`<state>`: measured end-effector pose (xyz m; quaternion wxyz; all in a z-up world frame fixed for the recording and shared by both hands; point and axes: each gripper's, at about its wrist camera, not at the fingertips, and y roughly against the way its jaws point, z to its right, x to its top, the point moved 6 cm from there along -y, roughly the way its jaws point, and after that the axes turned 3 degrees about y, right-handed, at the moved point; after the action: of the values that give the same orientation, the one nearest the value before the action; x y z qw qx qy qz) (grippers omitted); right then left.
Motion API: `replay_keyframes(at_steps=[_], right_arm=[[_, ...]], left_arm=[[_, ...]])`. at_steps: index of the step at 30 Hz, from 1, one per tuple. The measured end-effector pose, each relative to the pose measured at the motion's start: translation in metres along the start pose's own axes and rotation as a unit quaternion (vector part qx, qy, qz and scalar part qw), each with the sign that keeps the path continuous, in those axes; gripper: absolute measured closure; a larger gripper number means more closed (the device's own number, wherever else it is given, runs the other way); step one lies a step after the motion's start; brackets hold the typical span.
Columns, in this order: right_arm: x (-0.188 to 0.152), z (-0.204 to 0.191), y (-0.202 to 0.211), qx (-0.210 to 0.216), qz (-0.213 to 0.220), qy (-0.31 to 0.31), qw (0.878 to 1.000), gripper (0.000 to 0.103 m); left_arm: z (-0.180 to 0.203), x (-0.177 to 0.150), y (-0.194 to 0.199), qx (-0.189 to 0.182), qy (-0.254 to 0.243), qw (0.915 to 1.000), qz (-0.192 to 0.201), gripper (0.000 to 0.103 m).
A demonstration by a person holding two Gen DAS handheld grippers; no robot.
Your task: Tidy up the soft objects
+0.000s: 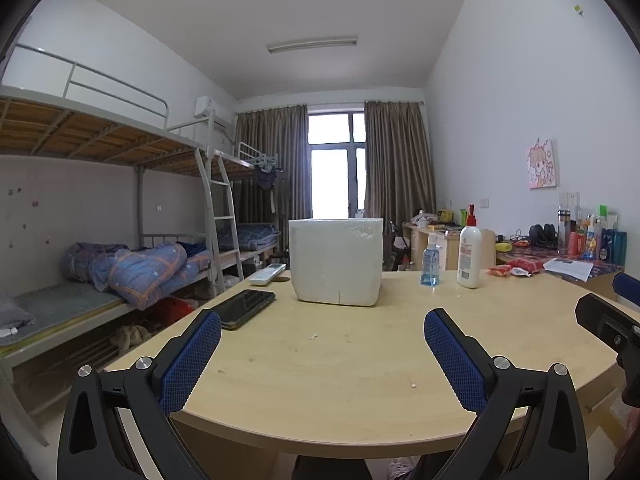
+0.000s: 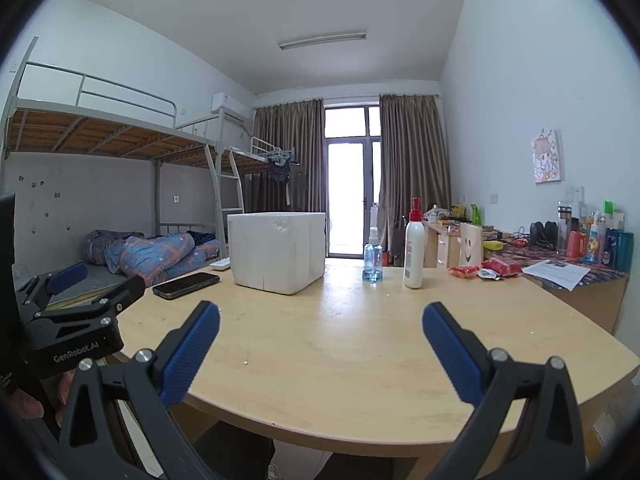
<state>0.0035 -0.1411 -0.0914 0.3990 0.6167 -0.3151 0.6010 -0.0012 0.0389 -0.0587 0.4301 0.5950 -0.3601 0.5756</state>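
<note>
Facing foam box (image 1: 336,262), fingers (image 1: 188,364) apart

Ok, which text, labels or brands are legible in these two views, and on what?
"GenRobot.AI": on the left tool's black body, in the right wrist view.
White pump bottle: label print too small to read.
Paper sheet, far bottles: print blurred.

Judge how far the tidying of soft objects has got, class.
Nothing looks done. Both the left gripper and right gripper are open and hold nothing above the table. The red soft packets lie at the far right, outside the foam box.
</note>
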Motion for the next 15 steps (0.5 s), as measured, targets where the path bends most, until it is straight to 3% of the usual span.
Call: replay_keyframes(at_steps=[15], right_arm=[[-0.0006, -0.0032, 0.0023, 0.004, 0.0, 0.004, 1.0, 0.0]], left_arm=[[0.0004, -0.0036, 0.0007, -0.003, -0.008, 1.0, -0.004, 0.001]])
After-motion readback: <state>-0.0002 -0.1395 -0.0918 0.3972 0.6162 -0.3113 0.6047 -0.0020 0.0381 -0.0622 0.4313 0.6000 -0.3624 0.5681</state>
